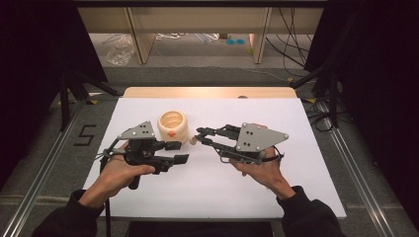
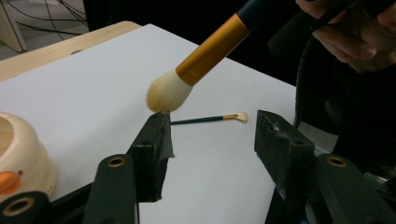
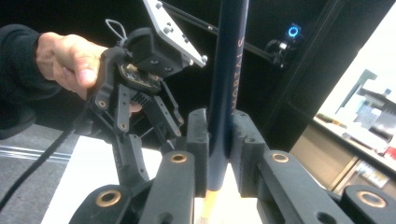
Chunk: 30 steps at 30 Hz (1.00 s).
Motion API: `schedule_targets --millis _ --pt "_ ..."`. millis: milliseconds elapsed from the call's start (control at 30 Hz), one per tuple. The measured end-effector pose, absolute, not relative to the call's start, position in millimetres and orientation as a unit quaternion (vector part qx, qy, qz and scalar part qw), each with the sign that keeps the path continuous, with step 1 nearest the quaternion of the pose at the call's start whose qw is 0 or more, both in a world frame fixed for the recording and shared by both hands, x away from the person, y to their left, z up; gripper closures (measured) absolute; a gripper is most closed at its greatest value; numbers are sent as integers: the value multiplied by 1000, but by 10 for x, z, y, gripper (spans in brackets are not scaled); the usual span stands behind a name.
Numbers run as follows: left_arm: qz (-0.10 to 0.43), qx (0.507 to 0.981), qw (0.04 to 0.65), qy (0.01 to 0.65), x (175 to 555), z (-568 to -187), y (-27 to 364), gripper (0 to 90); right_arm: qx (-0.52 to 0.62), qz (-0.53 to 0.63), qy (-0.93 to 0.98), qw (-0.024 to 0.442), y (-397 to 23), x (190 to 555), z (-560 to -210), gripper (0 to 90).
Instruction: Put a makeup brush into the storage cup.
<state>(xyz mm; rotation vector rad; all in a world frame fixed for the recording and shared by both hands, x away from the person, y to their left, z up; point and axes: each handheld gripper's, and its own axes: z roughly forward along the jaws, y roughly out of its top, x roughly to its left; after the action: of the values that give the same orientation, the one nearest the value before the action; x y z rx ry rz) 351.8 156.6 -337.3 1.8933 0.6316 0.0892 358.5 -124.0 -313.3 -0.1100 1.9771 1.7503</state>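
Right gripper view shows the right gripper [image 3: 218,140] clamped on the dark handle of a big brush [image 3: 227,88], jaws pinched narrow on either side of the shaft. In the left gripper view the brush comes in from 1 o'clock, gold ferrule and pale fluffy head hanging just above the table [image 2: 93,93] and almost at the tip of one jaw of the left gripper [image 2: 212,140], whose jaws stand partly apart with nothing between them. A small brush [image 2: 210,119] lies flat on the table beyond those jaws, toward 12 o'clock. In the high view a cream holder [image 1: 172,126] sits at about 11 o'clock from the right gripper's tips.

The big brush is likely light and stiff along the handle, but the lacquered shaft looks smooth and may twist or slide in the pads. Its bristles are soft and would splay if pinched. The best hold is probably the handle or the ferrule, never the head.
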Motion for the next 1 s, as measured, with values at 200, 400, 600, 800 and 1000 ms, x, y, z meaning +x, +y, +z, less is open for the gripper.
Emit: schedule_targets --millis 200,400,600,800,1000 --pt "14 789 550 273 3522 -3376 1558 454 -65 639 719 263 -1241 3556 -3121 804" --pt "-4 780 560 280 3538 -3370 1573 435 -93 635 711 287 -1226 3522 -3105 804" --pt "-16 775 564 283 3548 -3366 1583 432 -111 632 706 301 -1213 3469 -3093 804" --pt "-38 766 575 285 3560 -3377 1582 432 -121 632 704 300 -1211 3423 -3101 805" --pt "-56 762 582 280 3555 -3381 1563 434 -149 631 693 316 -1210 3428 -3102 805"
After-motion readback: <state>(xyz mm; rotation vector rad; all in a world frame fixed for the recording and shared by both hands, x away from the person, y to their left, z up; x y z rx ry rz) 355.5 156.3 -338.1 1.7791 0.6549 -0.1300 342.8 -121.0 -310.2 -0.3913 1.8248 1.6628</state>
